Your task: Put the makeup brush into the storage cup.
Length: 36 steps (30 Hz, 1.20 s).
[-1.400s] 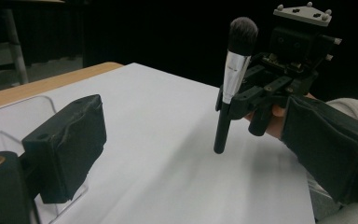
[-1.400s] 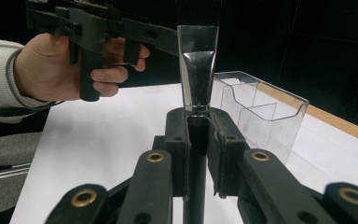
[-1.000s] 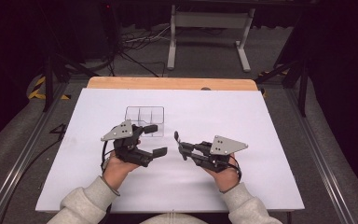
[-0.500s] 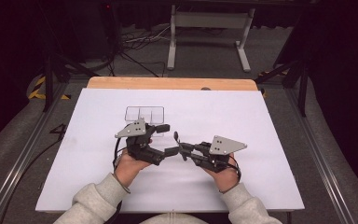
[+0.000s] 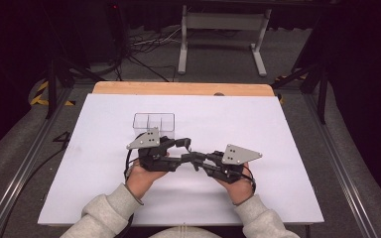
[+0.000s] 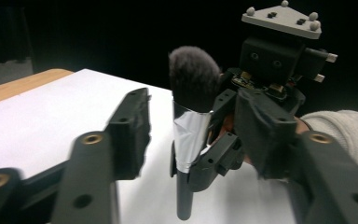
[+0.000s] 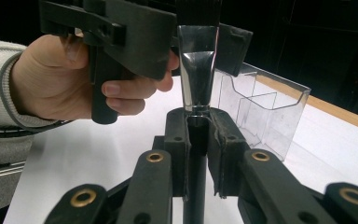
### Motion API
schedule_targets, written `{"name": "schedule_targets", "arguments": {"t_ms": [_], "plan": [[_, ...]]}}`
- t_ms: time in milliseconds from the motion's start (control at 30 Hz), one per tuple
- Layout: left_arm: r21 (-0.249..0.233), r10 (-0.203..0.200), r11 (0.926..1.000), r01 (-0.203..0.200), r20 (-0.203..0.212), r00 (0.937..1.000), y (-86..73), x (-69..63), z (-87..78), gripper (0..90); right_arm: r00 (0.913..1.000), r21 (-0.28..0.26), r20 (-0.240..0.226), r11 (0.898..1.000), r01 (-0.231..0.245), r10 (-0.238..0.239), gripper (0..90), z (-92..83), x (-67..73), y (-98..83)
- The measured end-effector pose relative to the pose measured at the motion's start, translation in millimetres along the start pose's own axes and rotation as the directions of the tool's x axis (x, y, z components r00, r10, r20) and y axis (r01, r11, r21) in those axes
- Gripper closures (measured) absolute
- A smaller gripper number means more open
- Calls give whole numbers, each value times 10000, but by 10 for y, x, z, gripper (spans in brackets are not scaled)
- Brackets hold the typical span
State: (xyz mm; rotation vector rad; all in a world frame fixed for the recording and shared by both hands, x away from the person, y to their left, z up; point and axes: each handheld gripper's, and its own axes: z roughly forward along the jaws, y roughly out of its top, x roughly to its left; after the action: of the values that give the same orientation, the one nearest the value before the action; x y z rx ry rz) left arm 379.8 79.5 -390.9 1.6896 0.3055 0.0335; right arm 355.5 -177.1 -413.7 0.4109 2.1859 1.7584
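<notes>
Though hidden above — brush (image 6: 189, 121) between jaws.

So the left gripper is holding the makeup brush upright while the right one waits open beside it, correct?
No, swap them. The right gripper view shows the right gripper shut on the makeup brush, held upright; the left gripper view shows the left gripper open, its jaws apart either side of the brush.

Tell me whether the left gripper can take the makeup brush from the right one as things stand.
Probably yes. The left gripper is open, its fingers either side of the makeup brush, which the right gripper holds upright by the handle. Nothing sits between.
</notes>
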Motion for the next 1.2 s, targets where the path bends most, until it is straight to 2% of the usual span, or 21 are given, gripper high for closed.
{"name": "schedule_targets", "arguments": {"t_ms": [33,133,433,733,1033,1200], "plan": [[49,0,10000,0,37,10000,-2,-4,6,508,10000,-7,13,10000,-23,23,794,-2,1,1],[180,4,9998,-5,57,10000,-12,-9,17,597,10000,-2,55,10000,-38,38,794,-9,-1,1],[293,-245,9992,253,-267,9993,-18,-3,-2,731,10000,4,6,10000,-10,10,793,3,2,-6],[421,-242,9988,262,-474,9986,-2,-24,7,746,10000,-12,18,10000,-69,69,792,1,-1,-9],[478,-453,9977,474,-436,9980,32,-36,5,754,10000,-34,3,10000,-52,52,766,-7,6,13],[508,-295,9982,318,-462,9985,67,-54,-5,759,10000,-55,-1,10000,-9,9,744,-8,14,27]]}}
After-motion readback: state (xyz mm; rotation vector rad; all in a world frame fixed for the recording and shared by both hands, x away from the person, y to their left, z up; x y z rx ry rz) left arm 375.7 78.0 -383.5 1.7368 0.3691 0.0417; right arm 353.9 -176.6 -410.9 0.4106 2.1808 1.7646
